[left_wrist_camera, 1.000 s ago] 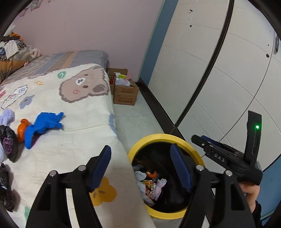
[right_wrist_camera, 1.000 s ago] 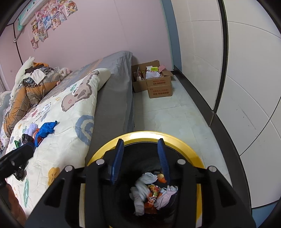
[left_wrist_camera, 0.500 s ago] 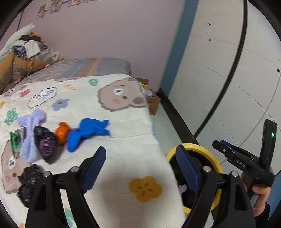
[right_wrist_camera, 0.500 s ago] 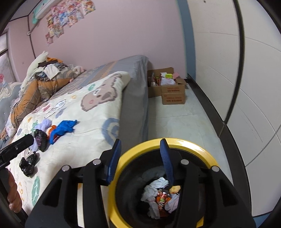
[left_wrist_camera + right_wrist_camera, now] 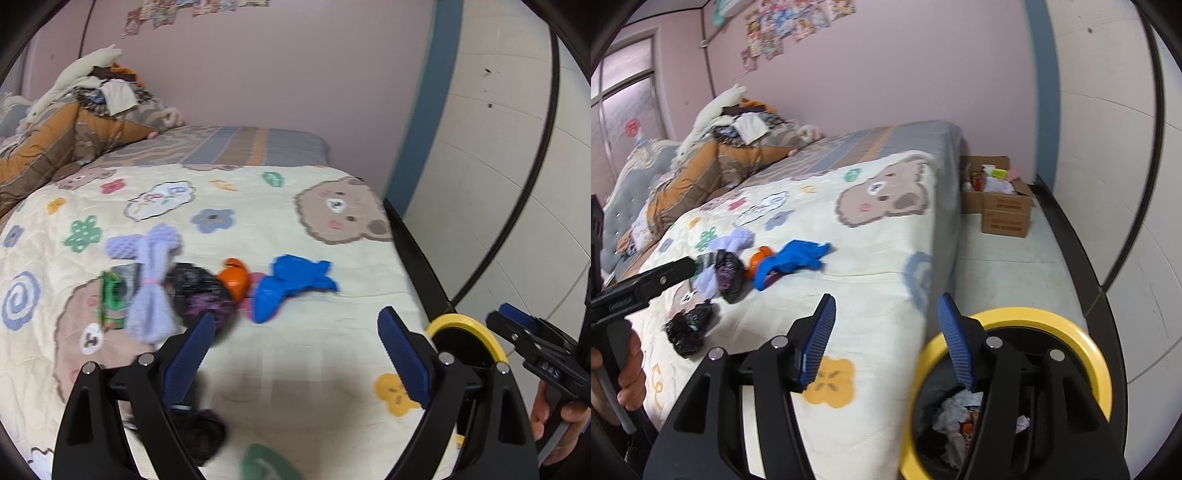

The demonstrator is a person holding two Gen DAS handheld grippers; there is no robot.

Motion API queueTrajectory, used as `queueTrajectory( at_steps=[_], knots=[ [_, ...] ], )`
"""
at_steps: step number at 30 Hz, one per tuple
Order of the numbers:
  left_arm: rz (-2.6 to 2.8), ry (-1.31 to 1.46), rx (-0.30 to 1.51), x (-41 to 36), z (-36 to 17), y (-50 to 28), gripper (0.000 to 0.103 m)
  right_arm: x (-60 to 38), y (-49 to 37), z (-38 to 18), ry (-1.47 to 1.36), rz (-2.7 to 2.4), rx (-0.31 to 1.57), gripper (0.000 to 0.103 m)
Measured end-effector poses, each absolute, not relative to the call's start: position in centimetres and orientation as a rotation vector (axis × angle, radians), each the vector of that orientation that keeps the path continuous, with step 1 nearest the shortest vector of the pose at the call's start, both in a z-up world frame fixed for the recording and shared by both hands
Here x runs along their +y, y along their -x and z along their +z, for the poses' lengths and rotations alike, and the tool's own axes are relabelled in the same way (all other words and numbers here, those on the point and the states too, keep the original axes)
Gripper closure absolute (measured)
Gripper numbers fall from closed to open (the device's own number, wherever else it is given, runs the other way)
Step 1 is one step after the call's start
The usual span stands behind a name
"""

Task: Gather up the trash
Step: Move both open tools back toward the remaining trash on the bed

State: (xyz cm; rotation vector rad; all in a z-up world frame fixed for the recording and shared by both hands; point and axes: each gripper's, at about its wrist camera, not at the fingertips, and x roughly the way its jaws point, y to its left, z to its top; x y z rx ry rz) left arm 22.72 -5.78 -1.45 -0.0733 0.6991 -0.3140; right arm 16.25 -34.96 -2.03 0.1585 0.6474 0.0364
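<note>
Trash lies in a cluster on the cream bedspread point(image 5: 295, 369): a blue crumpled glove point(image 5: 291, 284) point(image 5: 790, 258), an orange piece point(image 5: 234, 280) point(image 5: 759, 260), a black bag point(image 5: 199, 291) point(image 5: 727, 273), a lilac bundle point(image 5: 153, 280) point(image 5: 733, 240), a green wrapper point(image 5: 110, 295) and another black wad point(image 5: 199, 432) point(image 5: 689, 328). My left gripper point(image 5: 295, 347) hovers over the bed just short of the cluster, jaws opening wide, nothing between them. My right gripper point(image 5: 884, 332) hangs over the bed's edge beside the yellow-rimmed bin point(image 5: 1086, 350) point(image 5: 465, 325), jaws opening, empty.
The bin holds crumpled paper and wrappers point(image 5: 960, 413). A cardboard box point(image 5: 1001, 206) of odds sits on the floor by the pink wall. A heap of bedding and clothes point(image 5: 74, 122) fills the bed's far left. White wardrobe panels point(image 5: 498, 184) run along the right.
Both grippers have swung left from above the bin toward the bed, and their jaws have widened. The trash cluster has come nearer the middle of both views.
</note>
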Motion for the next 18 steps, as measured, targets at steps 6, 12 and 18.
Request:
queueTrajectory(
  at_steps=[6, 12, 18],
  knots=[
    [-0.233, 0.087, 0.692, -1.7, -1.4, -23.4, 0.016, -31.5, -17.1, -2.1, -0.13, 0.106, 0.657, 0.045],
    [-0.167, 0.098, 0.699, 1.7, -1.9, -24.2, 0.016, -28.0, -18.0, -2.3, -0.102, 0.174, 0.669, 0.044],
    [-0.117, 0.118, 0.712, 4.7, -2.7, -25.0, 0.016, -24.2, -18.8, -2.6, -0.06, 0.239, 0.678, 0.044]
  ],
)
